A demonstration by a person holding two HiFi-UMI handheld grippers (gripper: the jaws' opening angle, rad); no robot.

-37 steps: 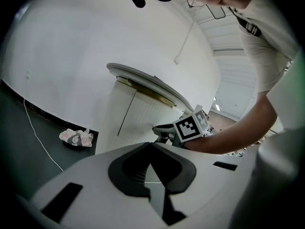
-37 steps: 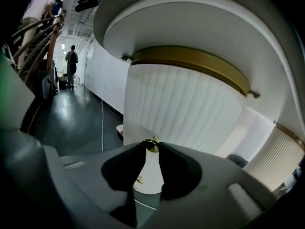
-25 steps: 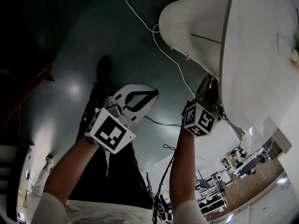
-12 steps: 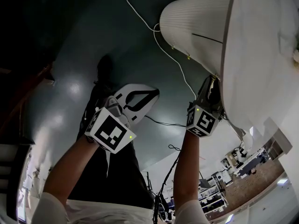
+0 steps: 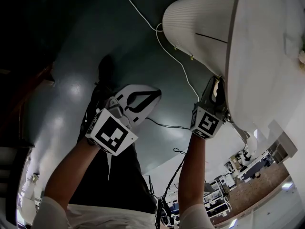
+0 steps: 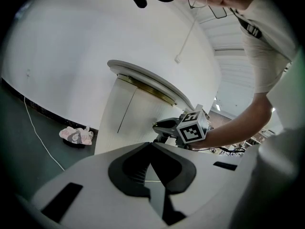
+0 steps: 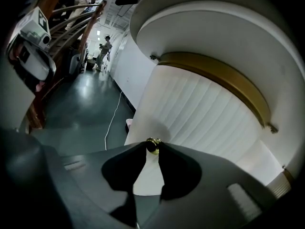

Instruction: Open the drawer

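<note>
White and ribbed, the curved front of the drawer [image 7: 200, 116] is showing thin grooves that are running from top to bottom. It is sitting in a round white cabinet [image 5: 267, 56], right under a smooth gold band [image 7: 224, 75] that is bending around below the wide top. A small, shiny gold knob [image 7: 153, 144] is sticking out of the drawer front.

The right claw [image 5: 217, 86] is clenching on this knob. In the right gripper view its two dark tips are pressing on the knob from both sides. A cube with black and white squares is riding on the back of the claw.

The left claw [image 6: 150, 144] is white with black pads. Its tips are touching each other with nothing between them. It is hanging in the air, well apart from the cabinet.

The floor [image 5: 81, 70] is dark green and shiny. A thin white cord [image 5: 167, 54] is snaking across it toward the cabinet. A small pink bundle [image 6: 75, 135] is lying by the white wall [image 6: 95, 46], and it is too small to tell what it is.

The side edges of the drawer are hard to make out, so it is not clear if it is pulled out at all. In the head view the tips of the right claw are hiding against the cabinet. The picture edges are cutting off the foot of the cabinet.
</note>
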